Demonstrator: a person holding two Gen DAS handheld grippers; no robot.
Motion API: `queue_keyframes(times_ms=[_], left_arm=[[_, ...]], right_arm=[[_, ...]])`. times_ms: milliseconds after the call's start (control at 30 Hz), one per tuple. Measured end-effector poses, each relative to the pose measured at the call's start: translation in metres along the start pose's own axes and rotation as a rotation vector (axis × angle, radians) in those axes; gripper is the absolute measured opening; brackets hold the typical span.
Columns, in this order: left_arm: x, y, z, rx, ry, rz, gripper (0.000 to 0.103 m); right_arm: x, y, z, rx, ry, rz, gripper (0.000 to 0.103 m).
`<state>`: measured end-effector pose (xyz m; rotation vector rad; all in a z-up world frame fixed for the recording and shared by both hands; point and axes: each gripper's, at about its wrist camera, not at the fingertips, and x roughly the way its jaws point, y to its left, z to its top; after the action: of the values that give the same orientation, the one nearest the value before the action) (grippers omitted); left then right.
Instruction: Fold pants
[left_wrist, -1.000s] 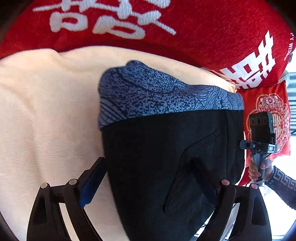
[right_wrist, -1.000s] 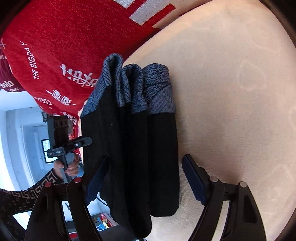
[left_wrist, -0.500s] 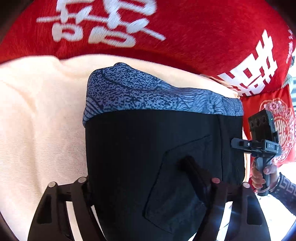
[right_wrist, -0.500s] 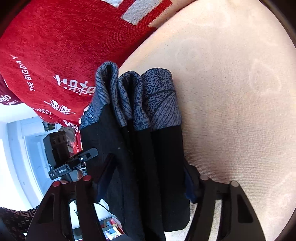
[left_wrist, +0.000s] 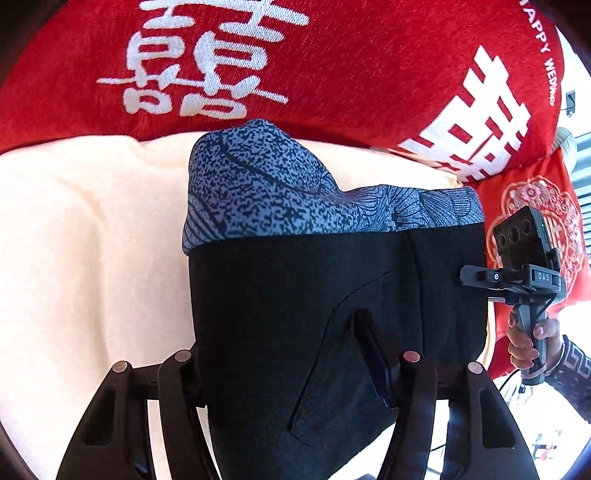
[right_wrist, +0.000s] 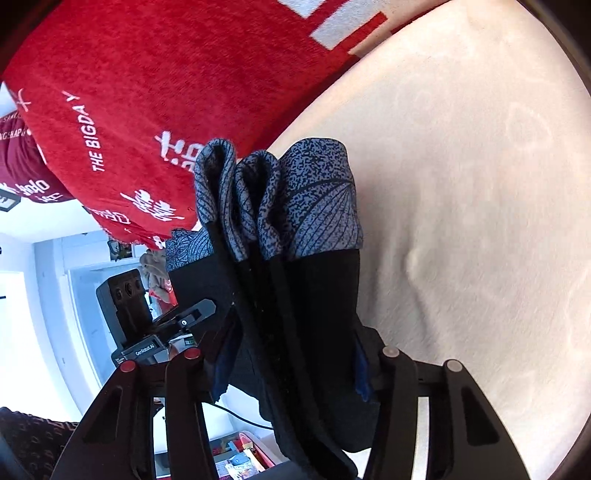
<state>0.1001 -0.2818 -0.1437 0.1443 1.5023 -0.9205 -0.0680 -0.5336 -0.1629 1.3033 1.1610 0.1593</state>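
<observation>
The folded black pants (left_wrist: 295, 314) with a blue speckled waistband (left_wrist: 266, 192) lie on a cream cushion (left_wrist: 81, 240). My left gripper (left_wrist: 284, 373) is shut on the pants' near edge, its jaws pressed into the stack. In the right wrist view the pants (right_wrist: 317, 302) show as several stacked layers seen from the side, waistband (right_wrist: 310, 199) at the far end. My right gripper (right_wrist: 291, 362) is shut on the layered edge. The right gripper shows in the left wrist view (left_wrist: 476, 277), touching the pants' right edge.
Red cushions with white characters (left_wrist: 295, 66) stand behind the cream cushion; they also show in the right wrist view (right_wrist: 166, 92). The cream cushion (right_wrist: 480, 221) spreads to the right. The sofa's edge and a bright room (right_wrist: 44, 295) lie at the left.
Both grippers moved in over the folded pants and closed on its edges. The stack now bunches and lifts slightly between the jaws.
</observation>
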Motion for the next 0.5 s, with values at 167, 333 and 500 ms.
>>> queue_keyframes(times_ms=[167,333,500], left_arm=[[-0.023,0.009,-0.028,0.002,0.008,-0.003,0.065],[-0.030,0.027,-0.059,-0.012,0.041,0.027,0.065],[-0.011,0.047,-0.081,0.003,0.034,0.143,0.081]], right_arm=[[-0.002,0.010,-0.034,0.016,-0.018,0.019,0.056],[0.014,0.016,-0.067,0.024,-0.007,0.002,0.056],[0.043,0.015,-0.083,0.014,-0.013,-0.124,0.061]])
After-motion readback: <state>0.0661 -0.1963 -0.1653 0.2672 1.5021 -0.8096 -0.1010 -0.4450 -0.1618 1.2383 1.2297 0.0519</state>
